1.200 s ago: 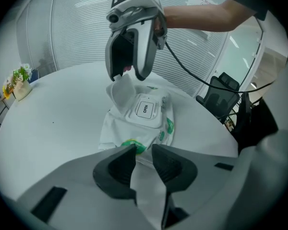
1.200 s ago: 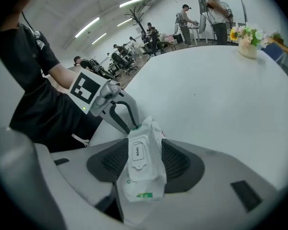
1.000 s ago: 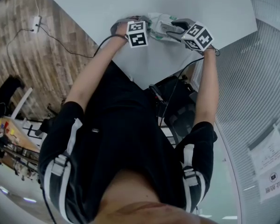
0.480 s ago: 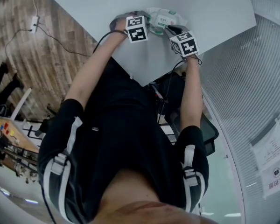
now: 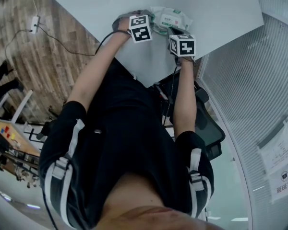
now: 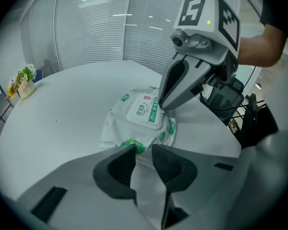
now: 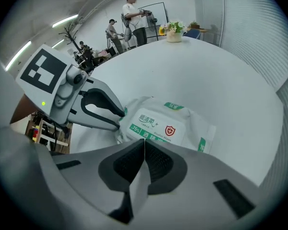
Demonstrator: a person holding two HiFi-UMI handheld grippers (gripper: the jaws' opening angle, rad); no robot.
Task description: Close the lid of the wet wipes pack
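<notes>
The white wet wipes pack (image 5: 170, 19) lies near the round white table's (image 5: 110, 8) front edge. Its lid (image 6: 145, 113) with a green-striped label lies flat on the pack (image 7: 170, 128). My left gripper (image 6: 144, 159) pinches the pack's near wrapper edge, and in the right gripper view its fingertips (image 7: 116, 121) meet on that corner. My right gripper (image 7: 144, 145) is shut with nothing between its pads. Its tip (image 6: 163, 105) points steeply down and rests at the lid's right edge. The marker cubes (image 5: 140, 28) (image 5: 182, 45) hide both sets of jaws in the head view.
A small flower pot (image 6: 21, 83) stands at the table's far side. Slatted blinds (image 6: 101, 28) run behind the table. People (image 7: 132, 11) stand far off in the room. A black chair (image 5: 204, 126) and cables sit below the table's edge by my right arm.
My right gripper has swung left and down onto the pack, rolling as it went, and its arm now hangs closer to my body. The left gripper has kept still.
</notes>
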